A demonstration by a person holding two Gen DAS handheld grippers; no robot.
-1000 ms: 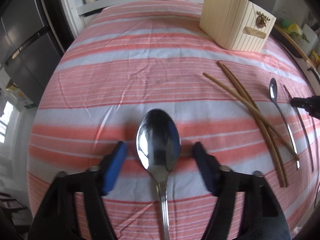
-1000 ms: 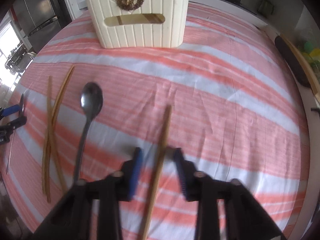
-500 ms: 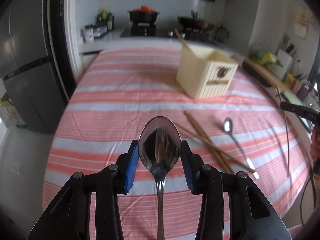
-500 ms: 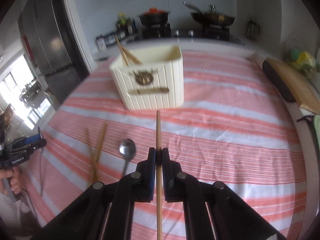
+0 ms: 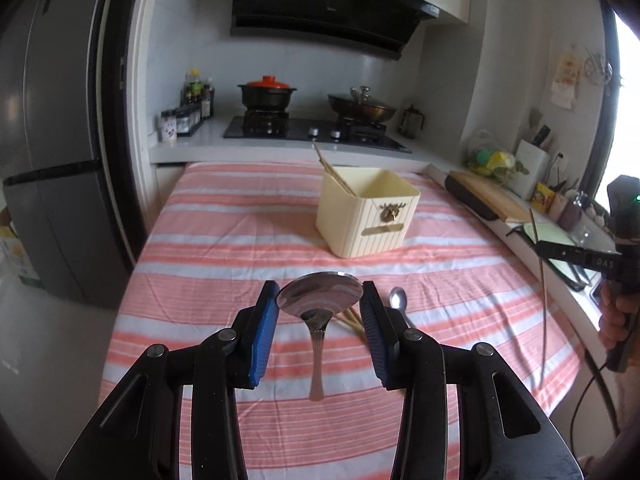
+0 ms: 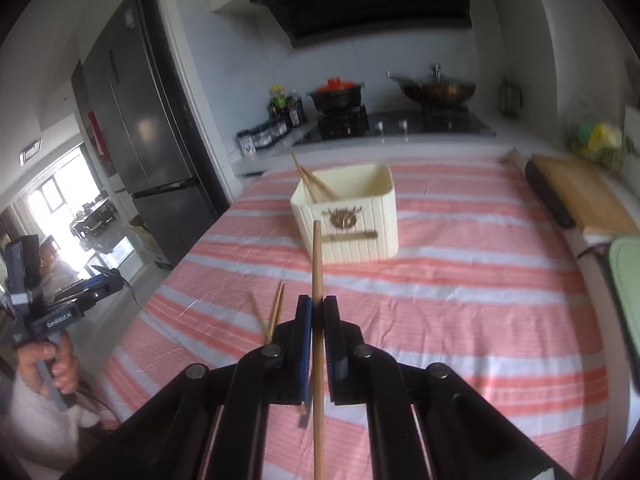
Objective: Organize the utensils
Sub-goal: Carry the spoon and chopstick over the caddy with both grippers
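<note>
— Spoon in the left gripper, was it?

— It was; the blue pads were clamped on either side of its bowl, the handle hanging down between the black fingers, clear of the striped tablecloth; the cream holder box stood on the cloth at about one o'clock from that gripper, well apart from it.

— And the right one?

— The right gripper was pressed together on a single wooden chopstick; the stick ran straight up at twelve o'clock past the pads, its tip lying in front of the box's face from that camera; whether it touched the box I couldn't tell.

— Anything already in the box?

— Two chopsticks leaned out of its far left corner, toward eleven o'clock.

— What was left on the cloth?

— A smaller spoon at three o'clock, just beside the left gripper's right pad; loose chopsticks lay crossed at nine o'clock from the right gripper, partly hidden behind its fingers.
</note>
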